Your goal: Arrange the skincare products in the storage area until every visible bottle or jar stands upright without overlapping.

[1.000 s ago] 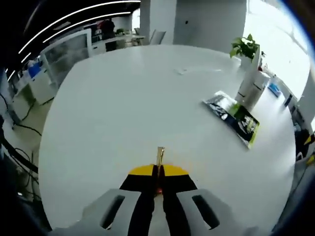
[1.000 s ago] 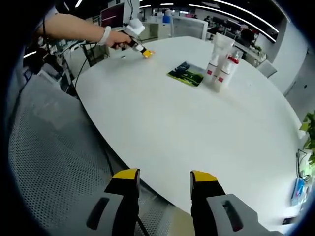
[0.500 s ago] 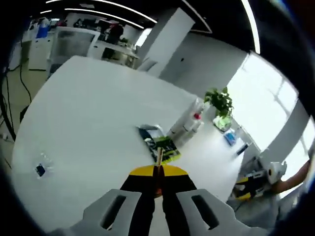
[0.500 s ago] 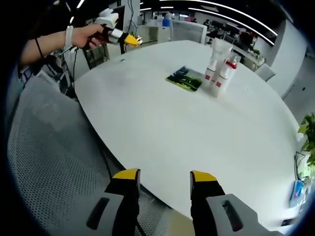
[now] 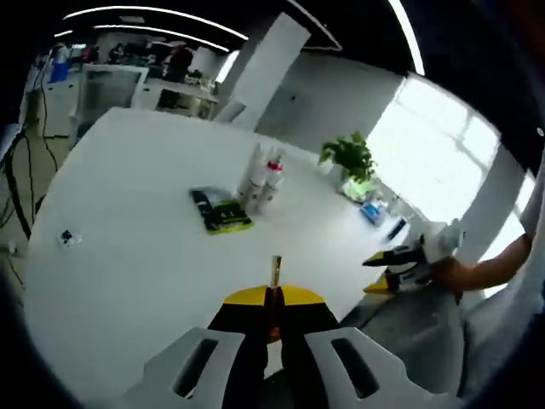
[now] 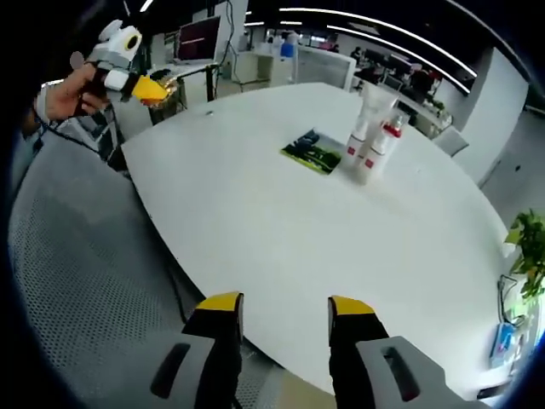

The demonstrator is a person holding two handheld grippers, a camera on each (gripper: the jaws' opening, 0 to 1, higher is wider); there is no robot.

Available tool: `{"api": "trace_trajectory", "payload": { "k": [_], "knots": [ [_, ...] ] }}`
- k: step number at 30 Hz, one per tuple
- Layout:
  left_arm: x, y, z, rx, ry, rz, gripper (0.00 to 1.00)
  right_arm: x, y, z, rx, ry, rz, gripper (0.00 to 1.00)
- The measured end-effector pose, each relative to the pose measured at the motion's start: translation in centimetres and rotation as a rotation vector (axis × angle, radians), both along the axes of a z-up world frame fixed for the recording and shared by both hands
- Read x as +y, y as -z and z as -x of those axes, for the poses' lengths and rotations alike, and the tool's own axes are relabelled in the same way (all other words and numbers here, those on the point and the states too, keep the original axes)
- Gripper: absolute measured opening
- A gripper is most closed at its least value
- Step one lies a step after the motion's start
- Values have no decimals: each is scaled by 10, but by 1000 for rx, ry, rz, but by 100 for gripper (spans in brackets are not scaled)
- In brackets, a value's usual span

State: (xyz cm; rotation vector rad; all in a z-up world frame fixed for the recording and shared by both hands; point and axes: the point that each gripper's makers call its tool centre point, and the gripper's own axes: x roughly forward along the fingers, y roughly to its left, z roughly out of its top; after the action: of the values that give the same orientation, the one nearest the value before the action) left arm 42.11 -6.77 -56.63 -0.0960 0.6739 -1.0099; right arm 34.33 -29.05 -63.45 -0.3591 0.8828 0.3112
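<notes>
Skincare bottles: a cluster of tall white containers (image 6: 370,136), at least one with a red cap, stands upright near the middle of the large round white table (image 6: 281,247). Their long axes are vertical and they stand close together, touching or nearly so; how many there are cannot be counted with certainty. In the left gripper view the same cluster (image 5: 262,177) again stands erect, caps upward.

Just beside the bottles lies a flat dark packet with green print (image 6: 312,152), face up on the tabletop; in the left gripper view this packet (image 5: 220,213) sits on the near side of the cluster. A small dark item (image 5: 67,238) lies well apart from them near the table edge; it is too small to identify.

Left gripper (image 5: 275,294): its yellow-tipped black jaws are pressed together on a thin, upright gold-coloured strip (image 5: 277,271) that projects beyond the tips. From the right gripper view, this tool (image 6: 149,89) is held in a person's hand (image 6: 70,92) off the far edge of the table.

Right gripper (image 6: 285,308): its yellow-tipped jaws are spread apart with nothing between them, positioned over the table's near edge. In the left gripper view it (image 5: 393,264) appears at the right, gripped by a hand (image 5: 456,273).

Surroundings: an open-plan office with ceiling light strips, desks, a monitor (image 6: 198,39), a potted green plant (image 5: 347,158) on the table near a bright window, and a grey mesh chair (image 6: 77,281).
</notes>
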Motion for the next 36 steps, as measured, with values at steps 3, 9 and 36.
{"api": "trace_trajectory", "payload": {
  "k": [3, 9, 36],
  "knots": [
    [2, 2, 16, -89, 62, -38, 1, -1, 0, -1, -6, -10, 17, 34],
    [11, -26, 5, -205, -58, -31, 1, 1, -2, -2, -16, -39, 46, 32],
    [-16, -14, 54, -506, 272, -146, 1, 186, -82, 8, -323, -611, -113, 13]
  ]
}}
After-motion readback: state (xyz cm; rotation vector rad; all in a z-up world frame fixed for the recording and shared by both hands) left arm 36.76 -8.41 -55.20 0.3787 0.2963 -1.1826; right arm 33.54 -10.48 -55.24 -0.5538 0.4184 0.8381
